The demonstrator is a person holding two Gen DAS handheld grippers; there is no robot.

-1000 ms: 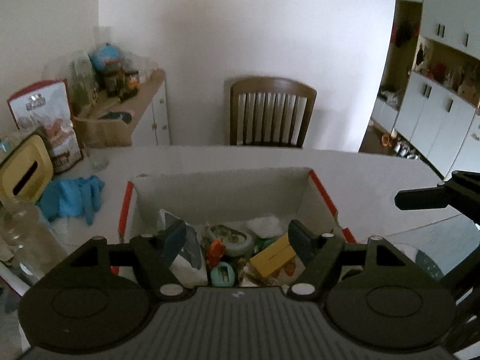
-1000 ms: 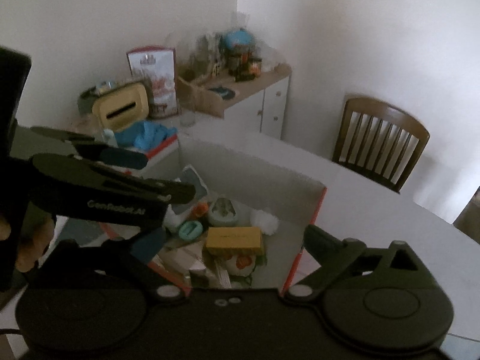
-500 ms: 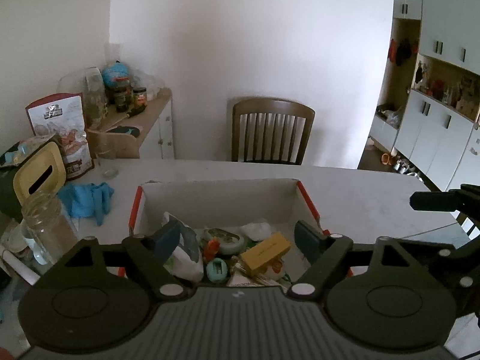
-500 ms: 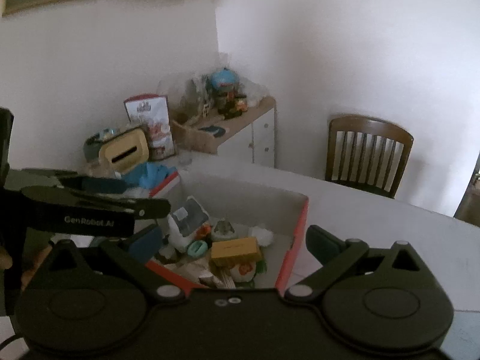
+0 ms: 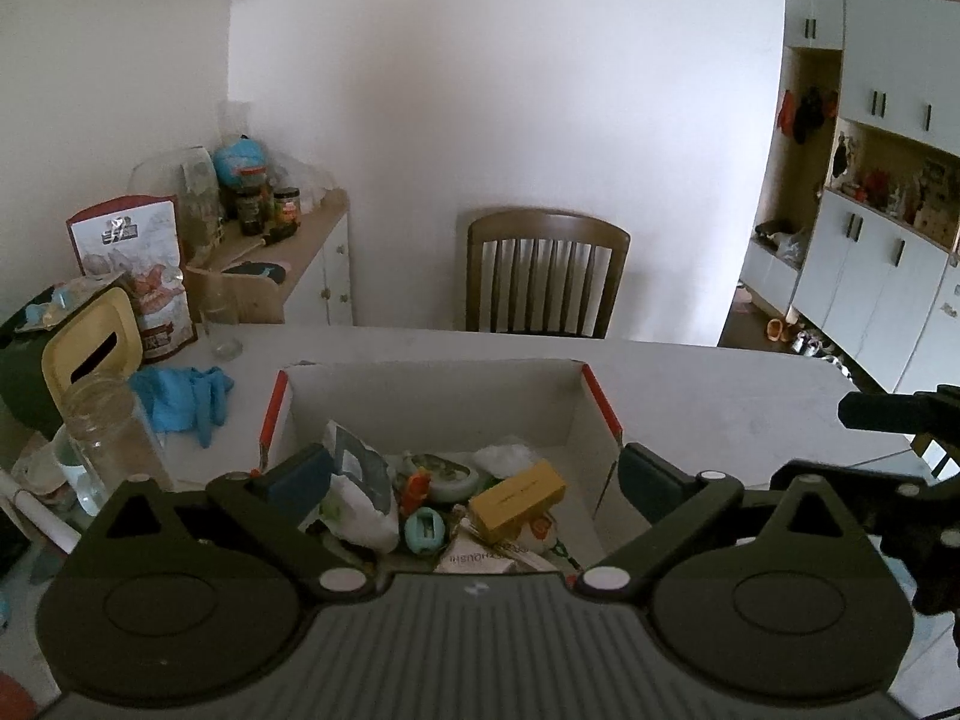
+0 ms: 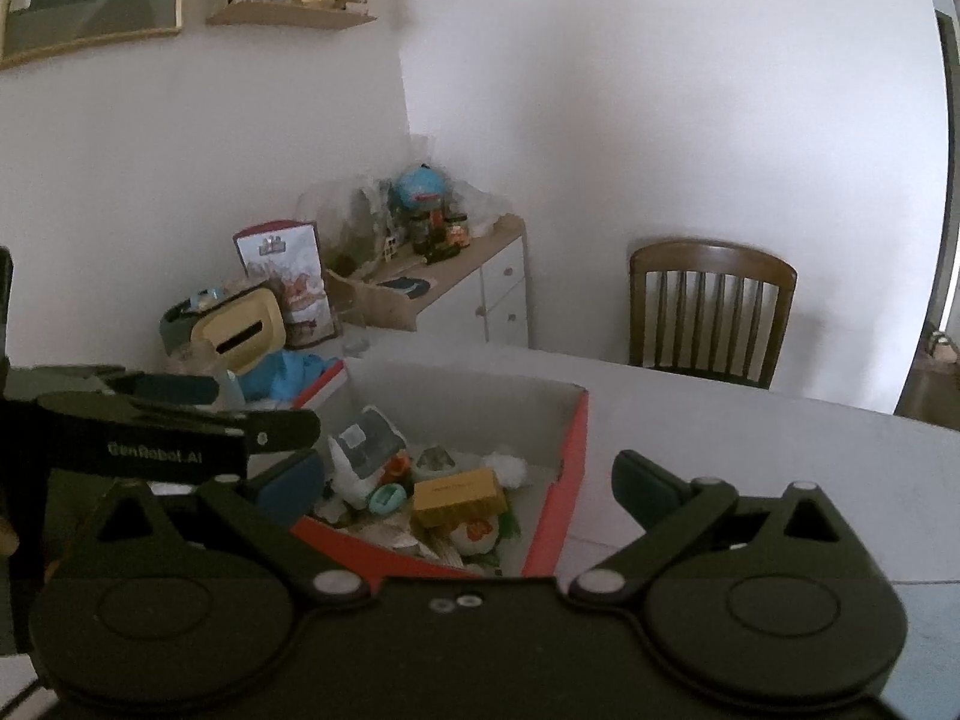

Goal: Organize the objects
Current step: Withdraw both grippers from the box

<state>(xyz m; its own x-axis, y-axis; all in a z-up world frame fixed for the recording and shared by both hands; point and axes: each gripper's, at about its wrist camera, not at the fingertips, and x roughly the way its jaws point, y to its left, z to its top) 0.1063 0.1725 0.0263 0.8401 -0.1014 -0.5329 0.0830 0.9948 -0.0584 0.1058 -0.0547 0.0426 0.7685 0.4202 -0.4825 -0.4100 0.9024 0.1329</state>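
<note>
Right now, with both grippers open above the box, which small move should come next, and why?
Probably lower the left gripper toward the yellow box. It lies on top of the clutter in the cardboard box, unobstructed, and both grippers hold nothing.

Beyond the matt black plastic left gripper, a matt cardboard box, clear glass jar, wooden chair.

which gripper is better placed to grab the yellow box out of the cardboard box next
Probably the left gripper. It is open, empty and faces the cardboard box squarely, with the yellow box between its fingers in its view. The right gripper, also open, sits off to the side over the box's red edge.
</note>
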